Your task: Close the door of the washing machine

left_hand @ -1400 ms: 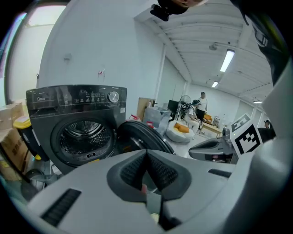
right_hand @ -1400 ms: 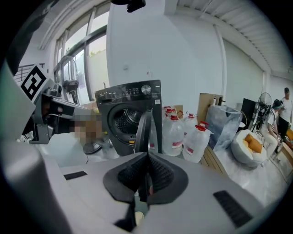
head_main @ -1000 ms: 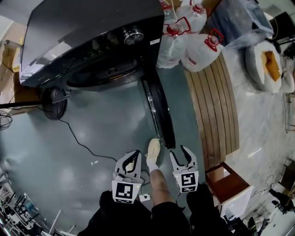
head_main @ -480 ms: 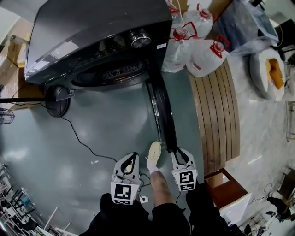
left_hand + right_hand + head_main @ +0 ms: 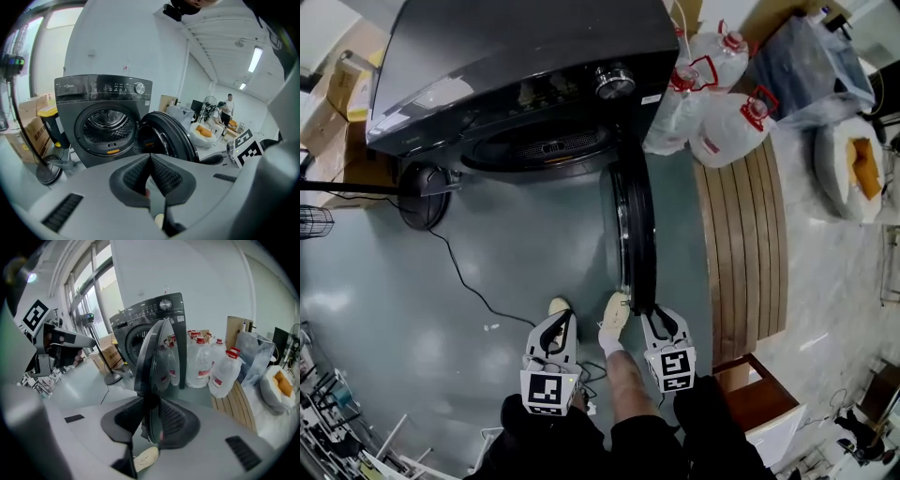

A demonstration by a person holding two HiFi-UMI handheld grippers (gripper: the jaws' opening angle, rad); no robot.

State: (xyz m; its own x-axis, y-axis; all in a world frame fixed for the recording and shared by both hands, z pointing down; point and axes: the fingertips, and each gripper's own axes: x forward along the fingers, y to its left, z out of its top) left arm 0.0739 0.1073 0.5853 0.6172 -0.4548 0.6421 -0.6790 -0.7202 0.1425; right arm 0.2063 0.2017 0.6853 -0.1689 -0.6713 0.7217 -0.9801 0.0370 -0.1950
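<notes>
Grasps door (image 5: pixel 636 234) by its free edge with right gripper (image 5: pixel 664 321), jaws just eased slightly wider. Holds left gripper (image 5: pixel 557 323) clenched, empty. Leaves door wide open at washer (image 5: pixel 516 56) front.

No words or numbers can be read. The washing machine (image 5: pixel 103 122) has tiny light marks on its control panel (image 5: pixel 115 87), too small to read. The water jugs (image 5: pixel 727 127) on the far right have blurry red labels. The marker cubes (image 5: pixel 547 391) on the left gripper (image 5: pixel 555 328) and right gripper (image 5: pixel 661 322) show black-and-white squares only.
</notes>
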